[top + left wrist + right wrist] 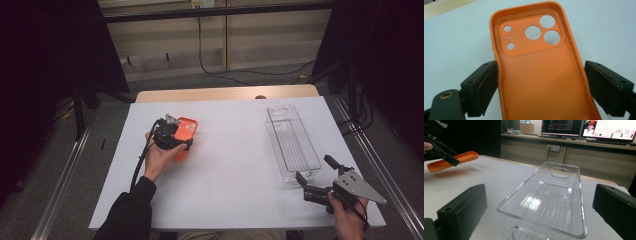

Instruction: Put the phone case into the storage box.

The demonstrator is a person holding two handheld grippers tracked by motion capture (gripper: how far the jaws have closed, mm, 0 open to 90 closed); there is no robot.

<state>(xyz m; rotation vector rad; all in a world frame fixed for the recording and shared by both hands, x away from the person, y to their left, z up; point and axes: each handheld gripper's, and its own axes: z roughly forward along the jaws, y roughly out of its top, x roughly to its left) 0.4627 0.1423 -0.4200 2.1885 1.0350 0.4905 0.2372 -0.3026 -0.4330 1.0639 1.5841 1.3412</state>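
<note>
The left gripper [541,82] clamped a textured orange case [536,72] left of the clear ribbed bin [291,141]; the right gripper [313,172] gaped at the bin's near end.

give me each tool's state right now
left tool: closed on the orange case, lifted off the table.
right tool: open, holding nothing, jaws either side of the clear bin's near end.

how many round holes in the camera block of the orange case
6 in the left gripper view: three large ones clustered at the right of the orange phone case's raised block, two small ones at its left, one tiny pinhole between those two.
</note>
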